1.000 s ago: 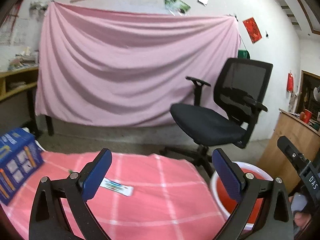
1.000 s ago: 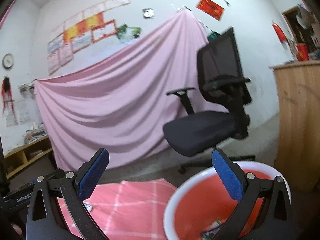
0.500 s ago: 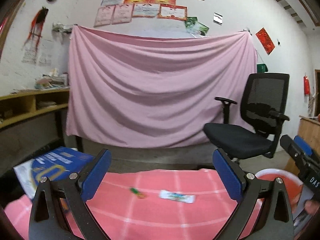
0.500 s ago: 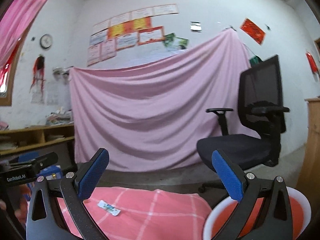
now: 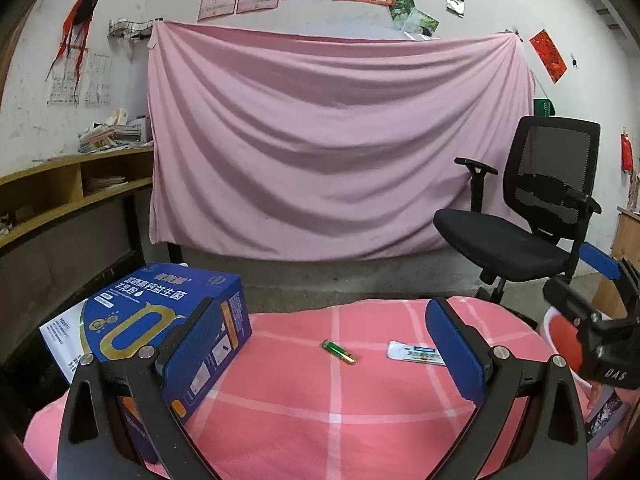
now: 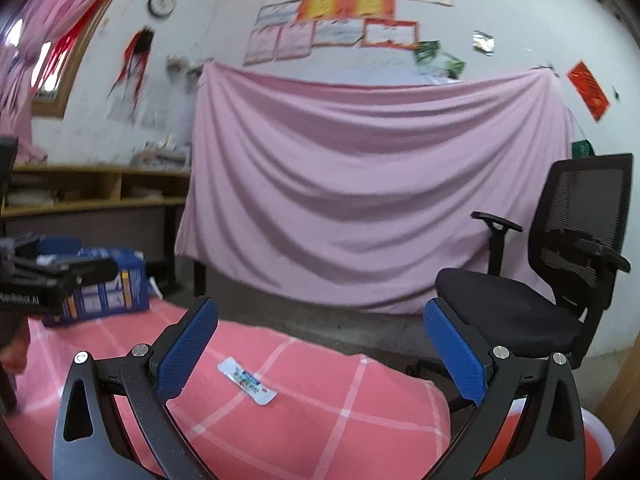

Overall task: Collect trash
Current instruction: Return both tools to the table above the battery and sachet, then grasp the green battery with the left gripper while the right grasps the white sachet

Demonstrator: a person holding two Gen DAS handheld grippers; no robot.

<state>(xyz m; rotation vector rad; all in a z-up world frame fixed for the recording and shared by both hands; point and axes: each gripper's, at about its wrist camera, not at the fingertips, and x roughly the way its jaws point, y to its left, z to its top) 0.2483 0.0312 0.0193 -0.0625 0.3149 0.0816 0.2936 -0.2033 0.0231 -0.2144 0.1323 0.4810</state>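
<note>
Both grippers empty; battery [image 5: 338,351], wrapper [image 5: 415,353] on cloth

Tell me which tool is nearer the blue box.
Left. The left tool has one finger right in front of the blue box; the right tool is farther right, toward the red basin.

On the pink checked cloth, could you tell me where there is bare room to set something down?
The near half of the cloth, in front of the battery and the flat wrapper, is bare. So is the strip behind them up to the far edge. The left side is crowded by the blue box; the red basin borders the right edge.
</note>
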